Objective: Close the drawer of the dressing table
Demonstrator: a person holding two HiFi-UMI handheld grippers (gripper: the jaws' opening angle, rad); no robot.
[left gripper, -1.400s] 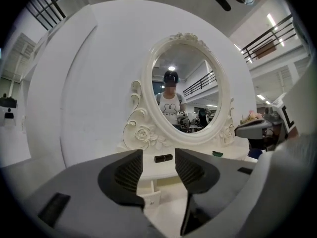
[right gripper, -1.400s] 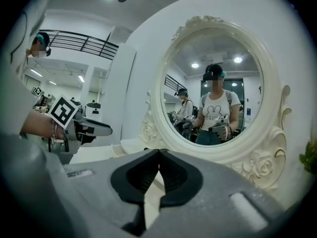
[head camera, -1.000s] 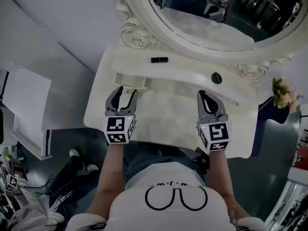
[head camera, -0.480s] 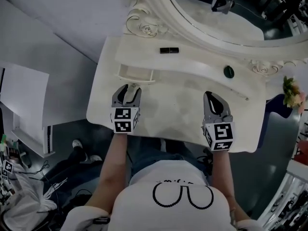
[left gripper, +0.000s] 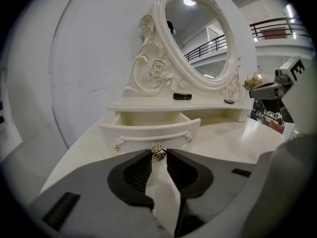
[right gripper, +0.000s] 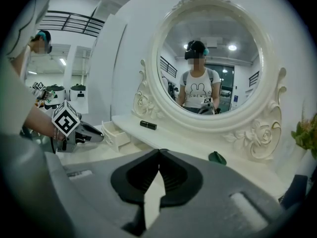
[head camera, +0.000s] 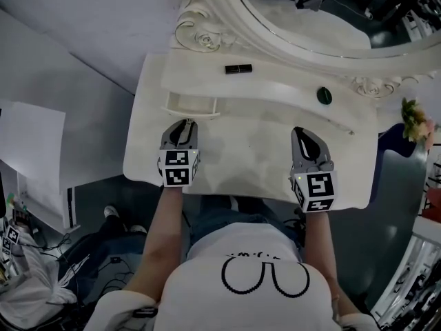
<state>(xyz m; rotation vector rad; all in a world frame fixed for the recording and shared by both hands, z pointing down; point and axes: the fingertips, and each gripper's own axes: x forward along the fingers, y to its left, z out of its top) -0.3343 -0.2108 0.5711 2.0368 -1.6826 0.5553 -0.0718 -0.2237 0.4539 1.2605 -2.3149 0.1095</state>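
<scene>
The small drawer [head camera: 191, 104] of the white dressing table [head camera: 241, 161] stands pulled out at the left, under the raised shelf. Its curved front [left gripper: 148, 132] carries a metal knob [left gripper: 158, 153] in the middle. My left gripper [head camera: 182, 124] sits right at that front. Its jaws are closing, and the knob lies between the tips [left gripper: 158, 153], touched on both sides. My right gripper [head camera: 301, 131] hovers over the right half of the tabletop, shut on nothing, with its tips meeting [right gripper: 159, 151].
A black tube [head camera: 238, 68] and a dark green object [head camera: 324, 95] lie on the shelf below the oval mirror [head camera: 310, 19]. Flowers [head camera: 413, 123] stand past the table's right end. The person stands against the table's front edge.
My left gripper has moved forward to the drawer front and its jaws have narrowed around the knob. The right gripper has barely shifted.
</scene>
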